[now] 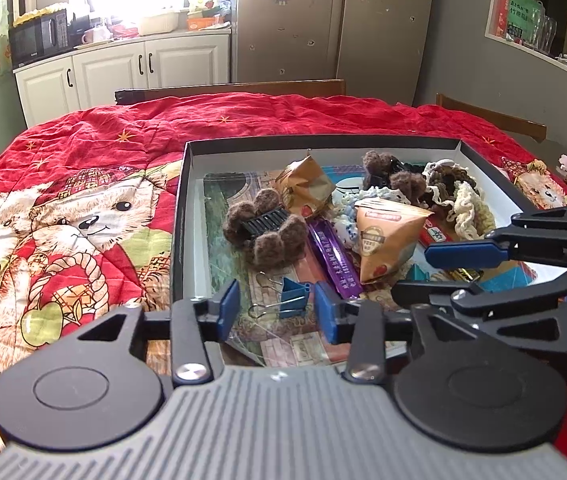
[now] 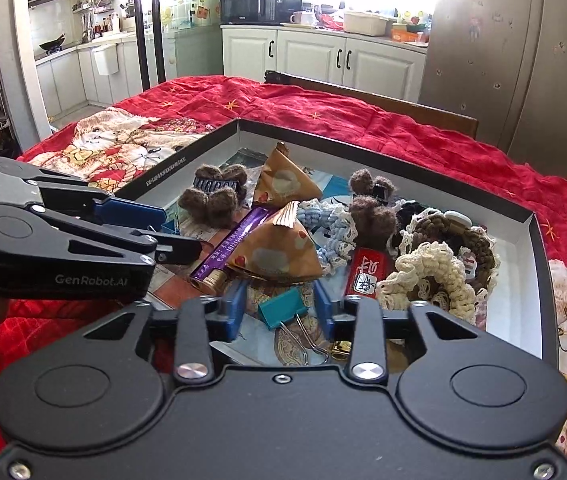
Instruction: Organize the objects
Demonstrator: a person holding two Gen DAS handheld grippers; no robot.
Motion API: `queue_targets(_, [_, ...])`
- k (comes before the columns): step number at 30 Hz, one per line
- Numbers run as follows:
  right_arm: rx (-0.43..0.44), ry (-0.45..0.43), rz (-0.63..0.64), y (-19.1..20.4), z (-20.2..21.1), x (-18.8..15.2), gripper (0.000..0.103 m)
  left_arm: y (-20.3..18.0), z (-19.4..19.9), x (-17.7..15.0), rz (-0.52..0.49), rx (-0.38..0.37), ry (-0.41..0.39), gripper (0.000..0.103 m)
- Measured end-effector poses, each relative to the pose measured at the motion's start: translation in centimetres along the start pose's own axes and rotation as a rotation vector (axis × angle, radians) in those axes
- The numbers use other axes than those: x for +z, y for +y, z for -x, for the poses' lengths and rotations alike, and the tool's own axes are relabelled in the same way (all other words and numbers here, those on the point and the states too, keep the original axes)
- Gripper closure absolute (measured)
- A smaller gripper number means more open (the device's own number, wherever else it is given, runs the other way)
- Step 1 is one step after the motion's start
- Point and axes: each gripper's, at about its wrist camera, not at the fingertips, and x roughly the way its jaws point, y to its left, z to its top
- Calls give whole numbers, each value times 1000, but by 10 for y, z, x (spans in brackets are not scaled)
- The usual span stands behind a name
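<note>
Two tools reach over a shallow dark-walled box (image 1: 181,200) that sits on a table covered by a red quilted cloth (image 1: 95,140) printed with teddy bears and gold stars. Left tool (image 1: 277,312) has its blue pads spread apart, and a blue binder clip (image 1: 293,298) lies on the box floor between them, touching neither pad. Right tool (image 2: 279,312) likewise stands parted, with a teal binder clip (image 2: 283,310) lying loose between its pads near the box's front edge.

Inside the box, a printed picture sheet (image 1: 223,216) lines the floor. On it lie a fuzzy brown hair claw (image 1: 265,228), a second brown hair claw (image 1: 387,174) farther back, two orange triangular snack packets (image 1: 383,236), a purple wrapped stick (image 1: 333,258), a red packet (image 2: 369,270), and a heap of cream and brown crocheted scrunchies (image 2: 435,268) toward the right side.

Beyond the table stand wooden chair backs (image 1: 243,88), white kitchen cabinets (image 1: 143,66) with dark handles, a black microwave (image 1: 39,36) on the counter under a very bright window, and a grey refrigerator (image 1: 335,20) dotted with small stickers. Right wrist view also shows a galley kitchen with a wok (image 2: 52,45) on a stove at far left
</note>
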Motion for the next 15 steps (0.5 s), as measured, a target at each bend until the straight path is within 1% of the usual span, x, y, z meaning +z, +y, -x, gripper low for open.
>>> queue_targets(7, [-9,-41,-16,-3,18,2,66,-2,11,3,3,-2,-18,35])
queue_targets(15, [-33,-87,-25,-3,57,1,63,-9,39,7,8,-10,-70,21])
